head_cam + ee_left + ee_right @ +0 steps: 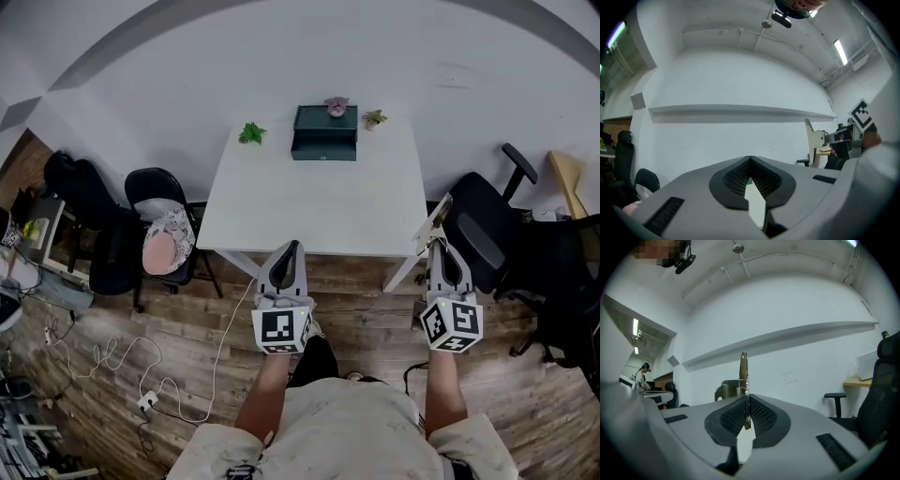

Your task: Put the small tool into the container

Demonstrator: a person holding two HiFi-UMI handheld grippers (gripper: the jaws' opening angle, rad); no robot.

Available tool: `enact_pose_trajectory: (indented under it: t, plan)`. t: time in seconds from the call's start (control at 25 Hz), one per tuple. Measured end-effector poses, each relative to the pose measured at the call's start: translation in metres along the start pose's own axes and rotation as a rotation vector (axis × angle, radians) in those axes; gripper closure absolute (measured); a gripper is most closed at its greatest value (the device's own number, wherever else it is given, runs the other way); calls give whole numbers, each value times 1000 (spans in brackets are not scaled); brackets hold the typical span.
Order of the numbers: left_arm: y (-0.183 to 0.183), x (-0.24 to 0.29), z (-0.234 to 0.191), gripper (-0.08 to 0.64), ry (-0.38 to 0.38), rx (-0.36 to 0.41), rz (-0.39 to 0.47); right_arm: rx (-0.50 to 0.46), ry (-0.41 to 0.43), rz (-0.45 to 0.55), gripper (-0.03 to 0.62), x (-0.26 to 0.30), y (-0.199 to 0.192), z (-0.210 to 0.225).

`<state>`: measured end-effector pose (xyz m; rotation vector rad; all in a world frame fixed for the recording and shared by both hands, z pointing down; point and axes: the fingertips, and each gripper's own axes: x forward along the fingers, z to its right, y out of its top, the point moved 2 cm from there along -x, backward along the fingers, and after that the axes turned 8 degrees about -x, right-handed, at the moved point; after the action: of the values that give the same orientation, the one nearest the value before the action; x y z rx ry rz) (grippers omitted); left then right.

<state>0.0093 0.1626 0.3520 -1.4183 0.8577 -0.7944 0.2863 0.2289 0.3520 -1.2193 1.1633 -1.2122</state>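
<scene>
The small tool (744,371), a flat metal piece seen edge-on, stands upright, pinched in your right gripper (746,401) beside the near right corner of the white table (309,206). The green container (324,133) sits at the table's far edge. Your left gripper (750,160) is closed on nothing.

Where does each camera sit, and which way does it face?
Head view: on the person's head, facing steeply down at table, container; forearms, left gripper, right gripper show.
Left gripper view: on the left gripper, facing the wall; shut empty jaws show.
Right gripper view: on the right gripper, facing wall; jaws clamp the small tool.
Shared: all show that tool.
</scene>
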Motion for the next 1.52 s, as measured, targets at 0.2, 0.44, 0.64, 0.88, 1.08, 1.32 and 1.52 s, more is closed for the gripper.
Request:
enact_pose_trajectory:
  t: [0.2, 0.44, 0.64, 0.88, 1.08, 1.32, 1.52]
  plan:
    - [-1, 33, -24, 554, -34, -10, -2, -7, -42, -6, 578, 30, 3, -7]
    - [1, 65, -69, 555, -42, -15, -2, -16, -56, -11, 578, 77, 7, -31]
    - [2, 87, -113, 555, -30, -20, -5, -23, -50, -15, 578, 119, 11, -58]
    - [3, 104, -160, 554, -15, -29, 1, -37, -37, -16, 578, 160, 14, -90]
    - [4, 117, -191, 555, -12, -34, 3, -52, -28, -14, 578, 187, 18, -113]
    - [3, 131, -218, 555, -19, -47, 10, -70, -31, -14, 578, 211, 20, -132]
    - [2, 142, -232, 555, -42, -52, 11, -96, -41, -11, 578, 221, 25, -141]
